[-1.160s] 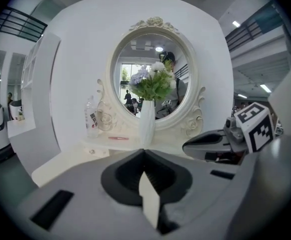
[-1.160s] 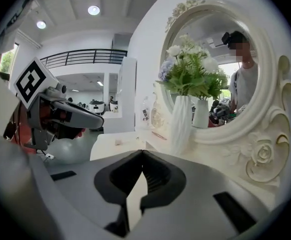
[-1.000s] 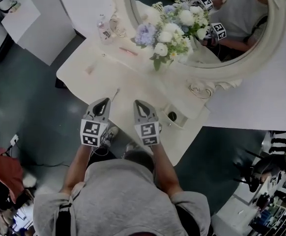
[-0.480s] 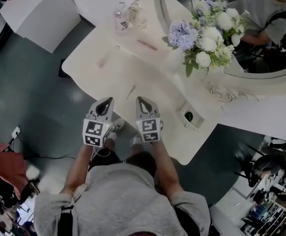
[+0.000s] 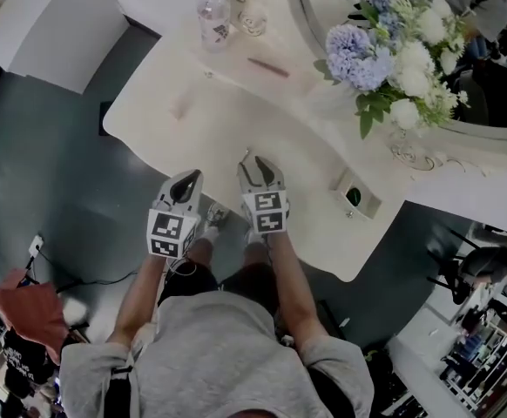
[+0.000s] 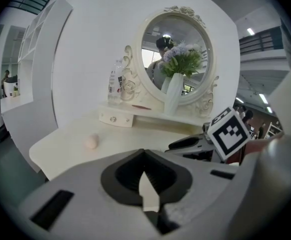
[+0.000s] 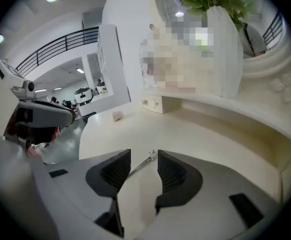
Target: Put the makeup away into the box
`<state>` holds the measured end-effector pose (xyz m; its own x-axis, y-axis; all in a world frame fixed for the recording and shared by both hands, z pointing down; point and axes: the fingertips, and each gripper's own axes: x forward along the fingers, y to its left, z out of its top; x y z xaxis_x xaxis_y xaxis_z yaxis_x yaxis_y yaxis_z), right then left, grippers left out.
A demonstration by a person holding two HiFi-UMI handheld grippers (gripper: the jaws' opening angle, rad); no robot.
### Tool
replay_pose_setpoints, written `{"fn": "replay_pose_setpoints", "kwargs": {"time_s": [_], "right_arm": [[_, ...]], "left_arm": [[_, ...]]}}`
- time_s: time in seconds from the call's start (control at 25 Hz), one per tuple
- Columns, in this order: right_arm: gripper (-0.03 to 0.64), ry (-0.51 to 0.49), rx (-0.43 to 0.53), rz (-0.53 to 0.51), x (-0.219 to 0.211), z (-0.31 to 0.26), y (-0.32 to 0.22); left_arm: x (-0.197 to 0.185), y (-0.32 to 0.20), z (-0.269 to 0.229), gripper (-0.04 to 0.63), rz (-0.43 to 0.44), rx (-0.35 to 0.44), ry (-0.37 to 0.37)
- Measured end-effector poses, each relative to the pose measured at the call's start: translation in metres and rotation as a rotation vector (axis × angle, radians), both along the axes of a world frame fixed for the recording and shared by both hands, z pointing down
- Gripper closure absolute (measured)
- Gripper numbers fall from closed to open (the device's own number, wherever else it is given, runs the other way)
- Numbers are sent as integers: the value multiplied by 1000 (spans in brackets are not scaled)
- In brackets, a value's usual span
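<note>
So the right gripper (image 5: 257, 165) hangs low over the near edge of the table (image 5: 306, 138), about centre of the head view. Its jaws have just been opening and now stand wide apart. A thin metal makeup tool (image 7: 141, 165) lies between them, but the pads aren't on it. The left gripper (image 5: 186, 179), just to its left in the frame, is closed with nothing in it. The small open box (image 5: 364, 205) sits right of centre, near the right gripper.

My guess is that the tool is light, stiff and slick. It's lying flat, so it'll probably skid or pivot. I'd pinch it mid-shaft, across its length, with the pads right down at the table.

A pink stick (image 5: 268, 66) and a pinkish sponge (image 5: 181, 107) lie further up the frame.
</note>
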<state>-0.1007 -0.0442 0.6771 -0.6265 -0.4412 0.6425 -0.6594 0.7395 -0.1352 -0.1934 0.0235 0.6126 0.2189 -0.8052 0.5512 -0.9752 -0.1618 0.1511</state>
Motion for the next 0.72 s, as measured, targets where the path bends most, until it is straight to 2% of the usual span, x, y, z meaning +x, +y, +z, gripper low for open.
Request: {"fn": "replay_pose_setpoints", "kwargs": {"time_s": [0.28,0.4,0.44,0.52,0.56,0.72], "right_arm": [[456,66,-25,67,-6,28,-16],[457,85,-17,60,-11,26,-19],[469,93,-13,58,-11,26,-20],[558,114,0,61,-9,27,-22],[575,121,4,61,-9,28,-22],[580,126,2,42,-10,28,-22]], "left_arm": [[-15,-5,16,595,20,-24,14],[-19,-7,21,595,21,-30,19],[-20,-7,22,595,22,-31,20],[-20,-7,23,595,24,-33,23],[-20,-7,24,595,25,-34,24],[-23,-7,25,595,19,-36,26]]}}
